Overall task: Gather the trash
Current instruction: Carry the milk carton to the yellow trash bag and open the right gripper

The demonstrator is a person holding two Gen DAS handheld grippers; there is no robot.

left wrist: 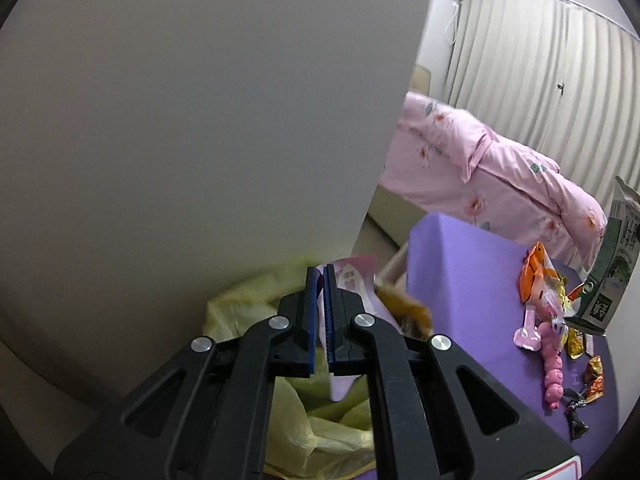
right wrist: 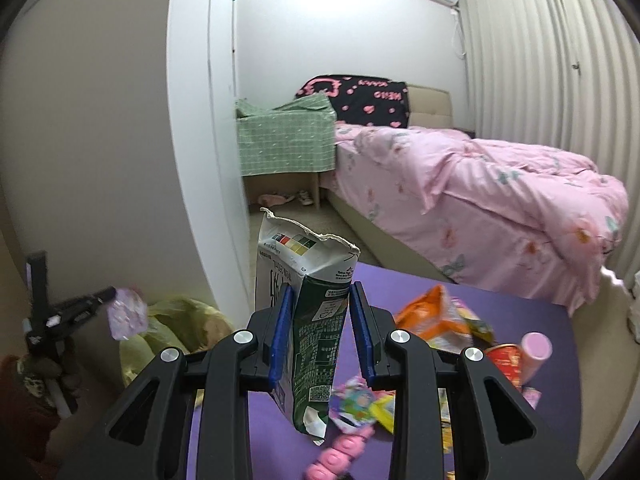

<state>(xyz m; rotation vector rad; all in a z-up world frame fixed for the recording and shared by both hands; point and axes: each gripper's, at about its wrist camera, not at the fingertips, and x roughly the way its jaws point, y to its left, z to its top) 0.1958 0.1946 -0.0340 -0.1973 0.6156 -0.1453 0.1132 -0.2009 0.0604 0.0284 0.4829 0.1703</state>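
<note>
Above the yellow bag beside the purple worktop, the left tongs pinch a pale pink wrapper, jaws almost together. Over the worktop, the right tongs clamp a torn green-and-white carton, raised above scattered wrappers.
</note>
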